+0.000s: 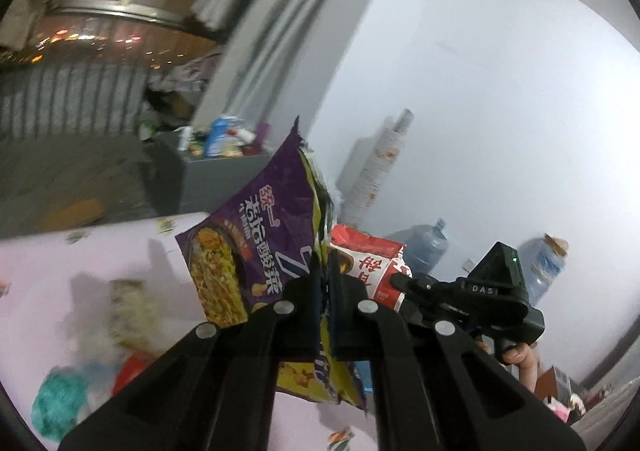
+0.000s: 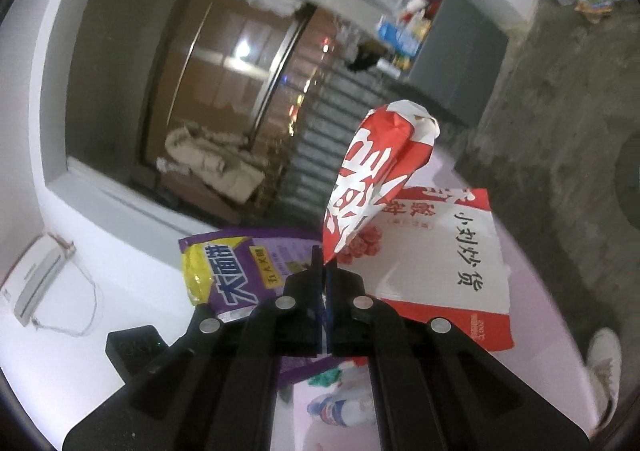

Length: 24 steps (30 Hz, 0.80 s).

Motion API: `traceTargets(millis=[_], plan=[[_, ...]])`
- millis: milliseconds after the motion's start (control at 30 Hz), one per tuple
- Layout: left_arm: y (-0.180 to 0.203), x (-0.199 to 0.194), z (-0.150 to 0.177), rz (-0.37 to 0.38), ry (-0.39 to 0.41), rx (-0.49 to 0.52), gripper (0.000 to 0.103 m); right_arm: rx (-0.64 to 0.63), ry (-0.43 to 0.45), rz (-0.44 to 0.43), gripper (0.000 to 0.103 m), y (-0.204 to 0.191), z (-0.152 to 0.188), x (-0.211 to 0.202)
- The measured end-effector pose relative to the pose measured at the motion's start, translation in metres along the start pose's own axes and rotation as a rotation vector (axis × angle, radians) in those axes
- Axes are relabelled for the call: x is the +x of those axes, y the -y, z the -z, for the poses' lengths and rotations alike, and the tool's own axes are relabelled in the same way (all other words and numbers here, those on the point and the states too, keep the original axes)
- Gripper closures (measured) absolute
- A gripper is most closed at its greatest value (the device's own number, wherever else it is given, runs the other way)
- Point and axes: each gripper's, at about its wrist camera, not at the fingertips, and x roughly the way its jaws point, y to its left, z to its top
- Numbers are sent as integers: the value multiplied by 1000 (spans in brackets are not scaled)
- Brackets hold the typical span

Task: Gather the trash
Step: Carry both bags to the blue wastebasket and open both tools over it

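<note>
My left gripper (image 1: 325, 283) is shut on a purple and yellow noodle wrapper (image 1: 256, 239), held up above the pink table (image 1: 52, 271). My right gripper (image 2: 323, 279) is shut on a red and white snack wrapper (image 2: 376, 167), also lifted. In the left wrist view the right gripper's body (image 1: 480, 299) shows at the right with the red wrapper (image 1: 372, 263) in front of it. In the right wrist view the purple wrapper (image 2: 236, 267) hangs at the left. A large red and white bag (image 2: 448, 263) lies flat on the table under the right gripper.
A noodle block (image 1: 128, 311), a teal wad (image 1: 60, 399) and a red scrap (image 1: 130, 371) lie on the table. A plastic bottle (image 2: 344, 409) lies near its edge. A grey cabinet (image 1: 216, 179) with clutter, water jugs (image 1: 428, 247) and a white wall stand beyond.
</note>
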Motion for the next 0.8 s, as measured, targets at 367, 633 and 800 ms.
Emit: traceTargets(millis=[367, 633, 800], plan=[[92, 141, -14, 257, -187, 13, 101, 162, 255, 110, 103, 83, -11, -101], [130, 299, 32, 373, -443, -104, 101, 350, 361, 180, 103, 171, -10, -147], [152, 381, 82, 349, -580, -121, 101, 495, 377, 163, 103, 229, -17, -144]])
